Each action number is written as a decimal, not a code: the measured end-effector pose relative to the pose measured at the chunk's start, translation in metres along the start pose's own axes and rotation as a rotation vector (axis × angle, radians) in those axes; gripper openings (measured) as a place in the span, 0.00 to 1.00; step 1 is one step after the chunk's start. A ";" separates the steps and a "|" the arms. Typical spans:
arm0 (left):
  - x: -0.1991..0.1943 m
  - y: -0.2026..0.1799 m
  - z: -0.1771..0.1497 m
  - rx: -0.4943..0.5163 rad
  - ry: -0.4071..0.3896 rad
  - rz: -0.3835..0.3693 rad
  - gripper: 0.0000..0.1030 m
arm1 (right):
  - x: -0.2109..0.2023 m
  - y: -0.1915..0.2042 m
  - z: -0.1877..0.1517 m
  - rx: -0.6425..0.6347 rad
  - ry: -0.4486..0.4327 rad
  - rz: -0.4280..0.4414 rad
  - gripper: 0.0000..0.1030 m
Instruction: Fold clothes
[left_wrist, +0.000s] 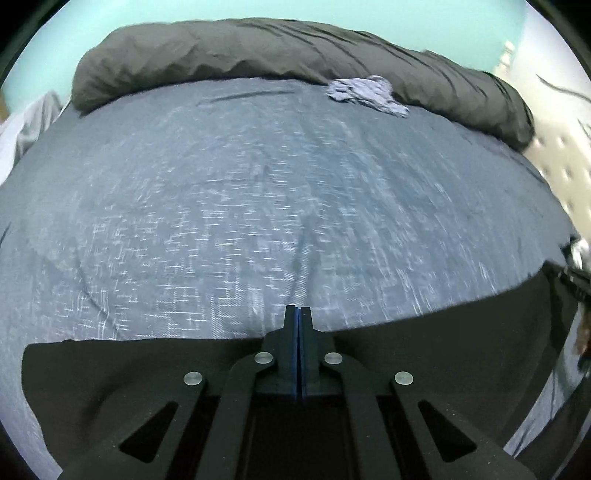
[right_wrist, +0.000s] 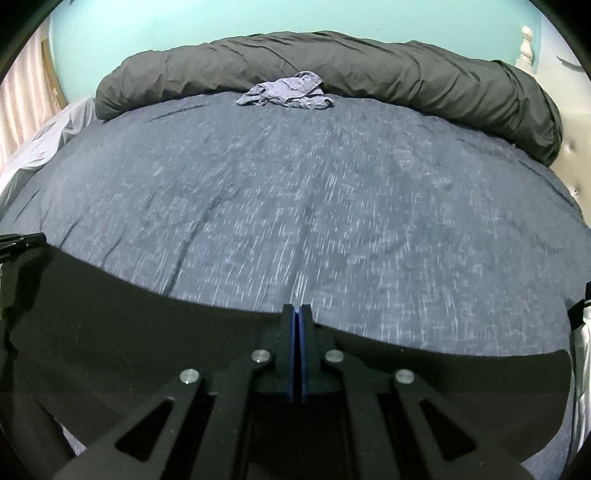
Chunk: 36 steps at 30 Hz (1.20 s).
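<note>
Blue bedspread (right_wrist: 314, 192) bears crumpled garment (right_wrist: 286, 95) against rolled grey duvet (right_wrist: 332, 62).

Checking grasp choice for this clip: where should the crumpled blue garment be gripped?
Grip the blue garment by its raised top fold, coming from the near side, since the rolled duvet blocks its far edge.

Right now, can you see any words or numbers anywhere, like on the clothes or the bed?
None. No words, numbers or labels show on the black garment, the crumpled blue garment, the bedspread, the dark duvet or either gripper, left or right.
</note>
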<state>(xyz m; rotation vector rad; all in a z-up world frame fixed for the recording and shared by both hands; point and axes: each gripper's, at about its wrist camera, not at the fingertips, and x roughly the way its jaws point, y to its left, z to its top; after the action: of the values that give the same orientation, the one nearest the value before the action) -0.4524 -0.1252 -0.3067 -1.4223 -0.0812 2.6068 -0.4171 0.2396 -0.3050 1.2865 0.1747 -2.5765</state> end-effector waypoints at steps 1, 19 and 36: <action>0.002 0.000 -0.002 0.003 0.014 -0.018 0.00 | 0.003 0.000 0.002 0.004 0.002 -0.001 0.01; 0.025 -0.040 -0.023 0.241 0.092 -0.006 0.44 | 0.001 -0.040 -0.017 0.023 0.015 0.085 0.17; 0.023 -0.051 -0.019 0.321 0.032 0.042 0.01 | -0.009 -0.112 -0.050 -0.113 0.101 -0.093 0.50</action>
<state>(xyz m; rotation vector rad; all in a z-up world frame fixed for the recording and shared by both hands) -0.4420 -0.0717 -0.3295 -1.3601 0.3579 2.4854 -0.4051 0.3590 -0.3289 1.3977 0.4022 -2.5375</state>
